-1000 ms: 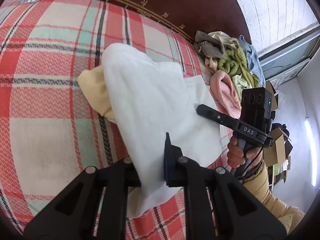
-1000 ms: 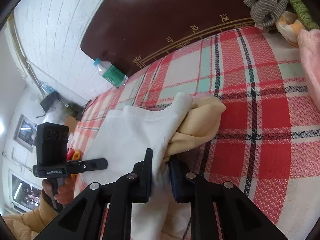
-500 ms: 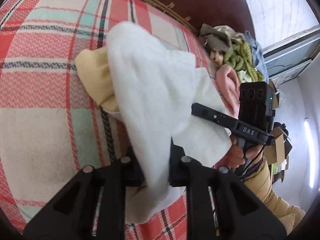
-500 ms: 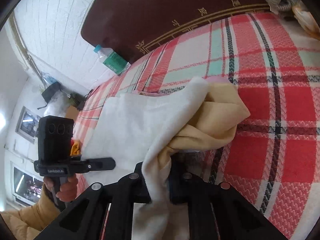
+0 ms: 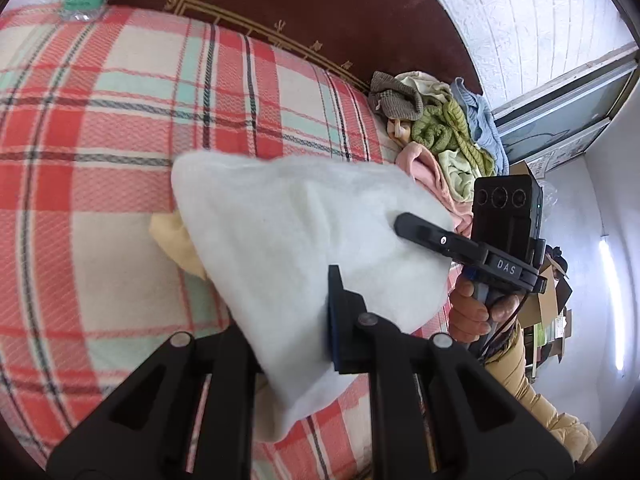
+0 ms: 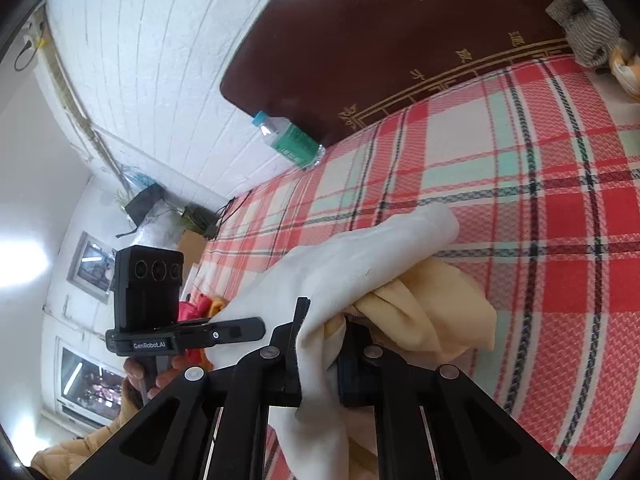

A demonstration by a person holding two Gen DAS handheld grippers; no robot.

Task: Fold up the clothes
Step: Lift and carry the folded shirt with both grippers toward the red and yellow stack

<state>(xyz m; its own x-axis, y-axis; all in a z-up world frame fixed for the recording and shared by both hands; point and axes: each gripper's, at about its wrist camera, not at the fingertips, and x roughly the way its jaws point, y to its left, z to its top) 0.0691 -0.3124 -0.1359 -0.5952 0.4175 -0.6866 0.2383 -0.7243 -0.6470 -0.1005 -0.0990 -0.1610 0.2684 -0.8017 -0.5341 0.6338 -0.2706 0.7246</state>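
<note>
A white garment [image 5: 288,232] with a pale yellow part [image 5: 176,240] hangs lifted over the plaid bedspread [image 5: 100,128]. My left gripper [image 5: 292,328] is shut on its near white edge. In the right wrist view the same white garment [image 6: 360,264] and its yellow part [image 6: 436,304] bunch between the fingers of my right gripper [image 6: 320,352], which is shut on the cloth. Each view shows the other gripper held by a hand: the right one [image 5: 436,240] at the garment's right side, the left one [image 6: 224,332] at its left side.
A heap of unfolded clothes [image 5: 440,136] lies at the bed's right end against the dark brown headboard [image 5: 340,12]. A green-labelled water bottle [image 6: 292,140] rests by the headboard. Cardboard boxes [image 5: 548,292] stand beyond the bed. The person's tan sleeve [image 5: 532,392] is at lower right.
Both grippers have lifted the garment higher off the bed and pulled it towards the near side. More of the headboard and the wall now shows. Both grips still hold.
</note>
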